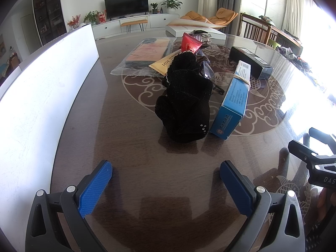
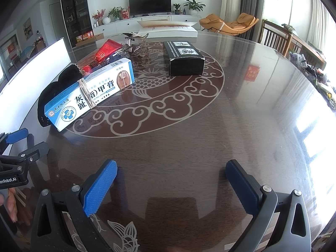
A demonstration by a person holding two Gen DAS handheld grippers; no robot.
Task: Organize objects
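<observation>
A: Where's the stuff to sort?
B: Mid-bench. A black glove (image 1: 184,103) lies heaped, with a blue box (image 1: 233,103) touching its right side; a rubber band wraps the box.

A: Behind those?
B: Glasses (image 1: 206,71) sit between glove and box, partly hidden. Farther off, a yellow packet (image 1: 161,64) lies on a clear bag (image 1: 145,54), and a red pouch (image 1: 190,44) is beyond. A black box (image 2: 184,57) stands apart to the right, and a white box (image 1: 195,30) lies at the far edge.

A: The grippers?
B: The left gripper (image 1: 166,170) hovers near the glove, jaws spread wide, nothing between them. The right gripper (image 2: 171,168) hangs over bare bench (image 2: 210,126), equally wide apart and empty.

A: Anything else?
B: A white board (image 1: 42,84) runs along the left side.
</observation>
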